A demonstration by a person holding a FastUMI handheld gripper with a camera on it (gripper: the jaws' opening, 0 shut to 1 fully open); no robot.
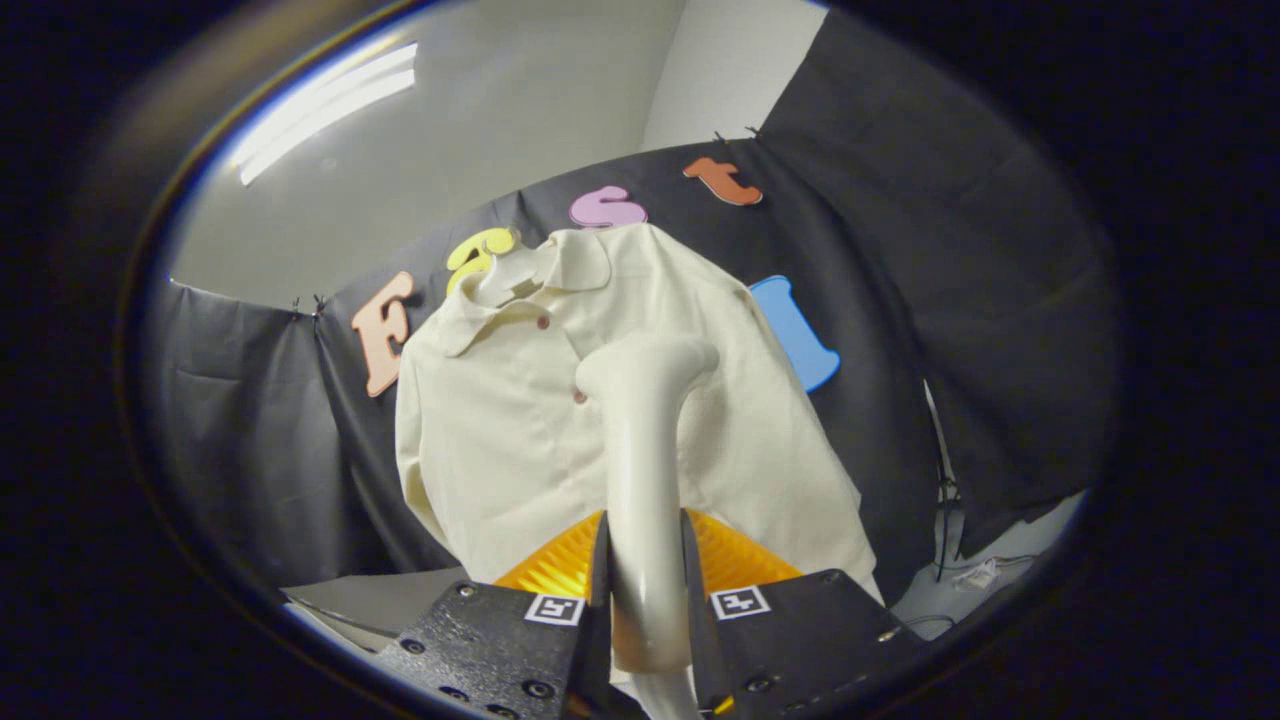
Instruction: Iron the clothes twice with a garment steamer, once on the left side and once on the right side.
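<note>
A cream short-sleeved shirt [500, 430] with a collar and small dark buttons hangs on a hanger against the black booth cloth. My gripper [645, 580] is shut on the handle of a cream garment steamer [640, 440], which rises straight up between my fingers. The steamer's head bends toward the shirt and sits at chest height, just right of the button line, close to or touching the fabric. The lower middle of the shirt is hidden behind the steamer and my fingers.
Black cloth [950, 300] drapes behind and to both sides of the shirt. A white wall and ceiling with a strip light [330, 100] rise above it. Cables [945, 520] and a pale floor patch lie low to the right of the shirt.
</note>
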